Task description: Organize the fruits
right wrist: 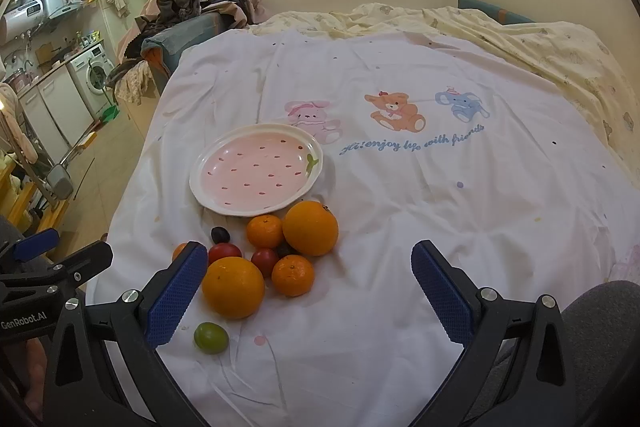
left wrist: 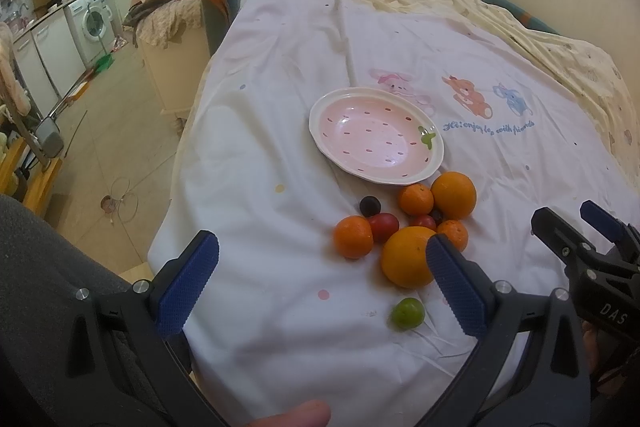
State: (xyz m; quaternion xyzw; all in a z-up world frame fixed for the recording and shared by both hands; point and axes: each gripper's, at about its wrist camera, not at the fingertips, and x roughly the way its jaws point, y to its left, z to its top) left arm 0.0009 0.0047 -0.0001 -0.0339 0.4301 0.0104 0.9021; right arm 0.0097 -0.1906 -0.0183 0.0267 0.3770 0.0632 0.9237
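Note:
A pink strawberry-pattern plate [left wrist: 376, 98] [right wrist: 208, 183] lies bare on the white bed sheet. In front of it sits a cluster of fruit: two large oranges [left wrist: 404, 257] [right wrist: 233, 287], several small mandarins [left wrist: 353, 237] [right wrist: 293, 275], red tomatoes [left wrist: 384, 226] [right wrist: 265, 261] and dark grapes [left wrist: 369, 205] [right wrist: 220, 235]. A green fruit [left wrist: 407, 313] [right wrist: 211, 337] lies apart, nearest me. My left gripper [left wrist: 320, 279] hovers open above the sheet to the left of the fruit. My right gripper [right wrist: 308, 291] hangs open to the right of the cluster, nothing between its fingers.
The white sheet [right wrist: 400, 207] with cartoon animals covers a bed; a yellow blanket [right wrist: 540, 43] is bunched at the back right. The bed's left edge drops to a tiled floor [left wrist: 100, 131]. A kitchen with a washing machine [left wrist: 94, 19] lies far left.

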